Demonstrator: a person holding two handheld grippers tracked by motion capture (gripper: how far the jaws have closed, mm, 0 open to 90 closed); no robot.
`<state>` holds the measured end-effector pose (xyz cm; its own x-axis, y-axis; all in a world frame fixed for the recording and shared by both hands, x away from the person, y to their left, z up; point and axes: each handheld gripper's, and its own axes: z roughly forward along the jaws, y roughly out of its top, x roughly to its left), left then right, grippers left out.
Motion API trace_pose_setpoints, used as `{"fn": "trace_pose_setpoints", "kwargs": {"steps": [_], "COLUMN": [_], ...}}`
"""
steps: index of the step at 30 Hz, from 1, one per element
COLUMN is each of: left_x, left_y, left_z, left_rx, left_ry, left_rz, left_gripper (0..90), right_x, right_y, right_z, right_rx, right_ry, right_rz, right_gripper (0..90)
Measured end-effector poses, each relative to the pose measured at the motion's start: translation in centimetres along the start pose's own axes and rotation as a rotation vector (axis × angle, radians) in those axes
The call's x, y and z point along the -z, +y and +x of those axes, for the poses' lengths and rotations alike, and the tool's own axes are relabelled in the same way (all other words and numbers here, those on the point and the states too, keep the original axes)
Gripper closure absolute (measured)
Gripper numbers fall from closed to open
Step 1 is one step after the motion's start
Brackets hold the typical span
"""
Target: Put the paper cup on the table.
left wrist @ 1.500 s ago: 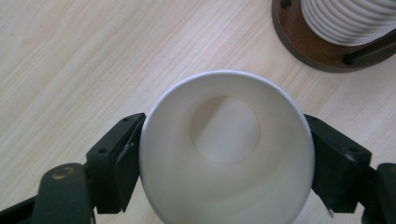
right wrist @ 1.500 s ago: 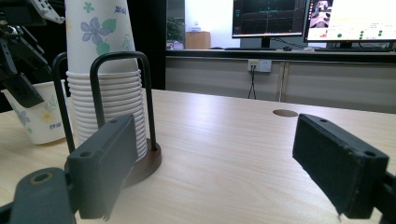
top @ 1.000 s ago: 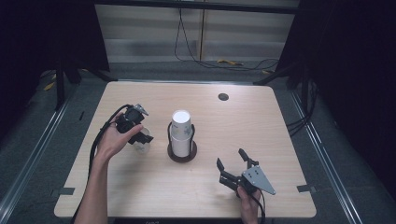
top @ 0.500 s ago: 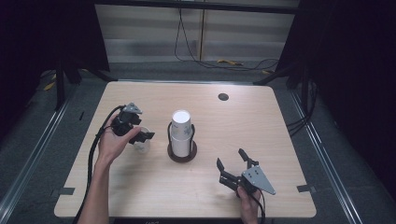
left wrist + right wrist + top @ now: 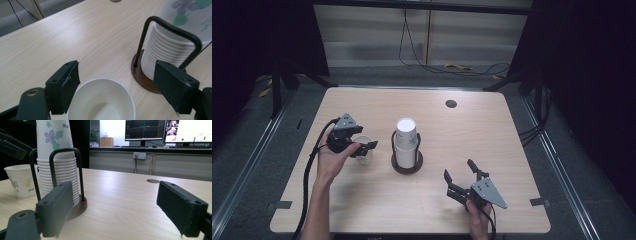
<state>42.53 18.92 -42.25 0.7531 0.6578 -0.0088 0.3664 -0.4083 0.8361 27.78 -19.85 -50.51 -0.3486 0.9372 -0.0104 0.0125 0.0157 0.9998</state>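
Table: the pale wood-grain top [image 5: 362, 105] I work at, rounded corners, lit brightest along its far edge.
Hole: a dark round cable opening [image 5: 451, 104] set into the top near my far right corner.
Tape: one grey strip [image 5: 279, 205] at the near left edge, another [image 5: 538, 202] at the near right edge.
Floor: grey [image 5: 562, 165], with metal rails [image 5: 247, 165] running alongside the table.
Cables: a black cable [image 5: 411, 45] hangs down the back panel to the floor; a yellow piece [image 5: 457, 66] lies beside it.
Monitors: two lit screens [image 5: 145, 130] [image 5: 190, 131] on a dark counter [image 5: 150, 149] across the room.
Socket: a white wall outlet [image 5: 139, 155] below the counter, a cable dropping from it.
Box: a brown one [image 5: 106, 142] on that counter.
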Motion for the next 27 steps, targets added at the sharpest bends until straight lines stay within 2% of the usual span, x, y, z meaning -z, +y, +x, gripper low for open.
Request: {"fn": "trace_pose_setpoints", "kwargs": {"steps": [2, 6, 9, 11, 12, 15, 17, 18, 21, 23, 25, 26, 27], "left_x": [0.1, 0.4, 0.9, 1.1, 1.1, 1.2, 1.3, 1.3, 1.5, 1.6, 1.7, 1.7, 1.7], "left_y": [-0.4, -0.9, -1.2, -1.5, -1.6, -2.0, -2.4, -2.6, -3.3, -3.6, -4.2, -4.6, -4.8], "left_z": [-0.3, -1.1, -1.9, -2.5, -2.8, -3.7, -4.1, -4.4, -5.4, -6.3, -6.7, -7.0, -7.3], "left_rx": [0.027, 0.03, 0.027, 0.03, 0.023, 0.004, 0.007, 0.001, -0.014, -0.054, -0.018, -0.011, -0.023], "left_ry": [0.004, 0.03, 0.011, -0.026, -0.031, -0.003, -0.029, -0.028, -0.002, 0.021, -0.033, -0.037, -0.024], "left_rz": [-0.03, -0.072, -0.109, -0.145, -0.146, -0.153, -0.173, -0.18, -0.2, -0.2, -0.241, -0.254, -0.243], "left_gripper": [21.1, 22.4, 22.4, 22.4, 22.4, 22.4, 22.4, 22.4, 22.4, 22.2, 21.8, 21.7, 21.5], "right_x": [0.0, 0.0, 0.0, 0.0, 0.0, 0.0, 0.0, 0.0, 0.0, 0.0, 0.0, 0.0, 0.0], "right_y": [0.0, 0.0, 0.0, 0.0, 0.0, 0.0, 0.0, 0.0, 0.0, 0.0, 0.0, 0.0, 0.0], "right_z": [0.0, 0.0, 0.0, 0.0, 0.0, 0.0, 0.0, 0.0, 0.0, 0.0, 0.0, 0.0, 0.0], "right_rx": [0.0, 0.001, 0.0, 0.0, 0.0, 0.001, 0.0, 0.0, 0.0, 0.001, 0.0, 0.001, 0.0], "right_ry": [0.0, 0.004, 0.004, 0.004, 0.004, 0.004, 0.004, 0.004, 0.004, 0.003, 0.005, 0.005, 0.004], "right_rz": [0.0, 0.0, 0.001, 0.0, 0.0, 0.0, 0.001, 0.001, 0.001, 0.002, 0.0, -0.001, 0.0], "right_gripper": [13.4, 13.4, 13.4, 13.4, 13.4, 13.4, 13.4, 13.4, 13.4, 13.4, 13.3, 13.3, 13.4]}}
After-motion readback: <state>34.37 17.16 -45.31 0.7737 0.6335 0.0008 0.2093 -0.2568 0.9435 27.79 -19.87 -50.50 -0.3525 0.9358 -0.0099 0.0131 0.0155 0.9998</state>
